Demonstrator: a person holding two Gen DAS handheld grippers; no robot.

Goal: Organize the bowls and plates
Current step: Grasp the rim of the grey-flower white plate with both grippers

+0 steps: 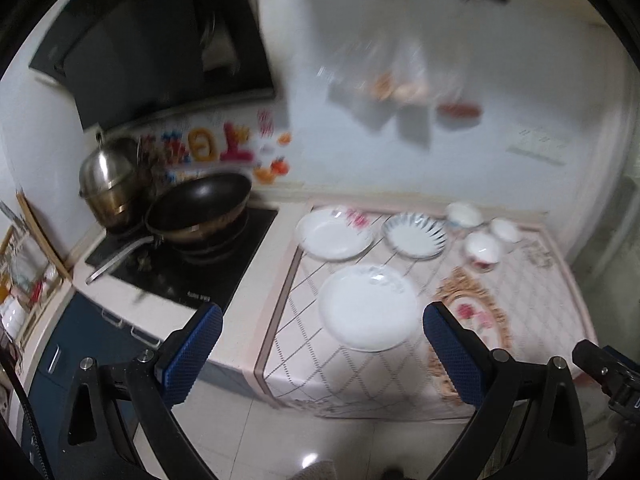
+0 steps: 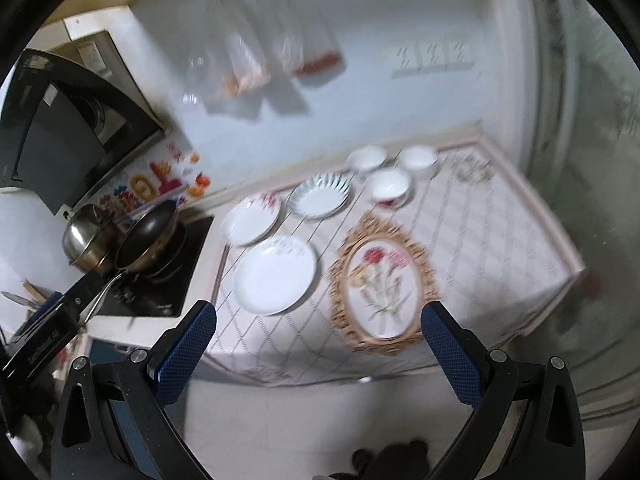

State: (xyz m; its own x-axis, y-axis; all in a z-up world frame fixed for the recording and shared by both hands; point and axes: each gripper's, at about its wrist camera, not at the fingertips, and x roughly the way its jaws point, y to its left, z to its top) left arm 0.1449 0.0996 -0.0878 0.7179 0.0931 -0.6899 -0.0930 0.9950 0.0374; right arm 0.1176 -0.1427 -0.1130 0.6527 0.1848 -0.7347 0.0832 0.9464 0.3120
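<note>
Pale kitchen walls rise behind a table covered with a pink-and-white diamond-patterned cloth (image 2: 480, 232) bearing a gold-framed oval flower motif (image 2: 380, 276). On the cloth's left half sit three plates: a large plain white round plate (image 1: 368, 307) nearest the cameras, a white plate with a pink flower print (image 1: 334, 233) behind it, and a white plate with dark ray-like rim markings (image 1: 415, 235) just beside that one. Three small white bowls (image 2: 390, 186) cluster near the wall at the far side, close together but apart from the plates (one shows a red pattern low on its side). Left of the table, a black wok (image 1: 200, 206) and a lidded steel pot (image 1: 108, 184) stand on a black cooktop (image 1: 188, 268) under a dark range hood (image 1: 152, 44). Clear plastic bags (image 2: 256, 68) hang from a wall rail, blurred. Both the left tongs (image 1: 323, 336) and the right tongs (image 2: 319, 334) hover above the floor in front of the table, their blue-padded fingers spread wide, grasping nothing.
</note>
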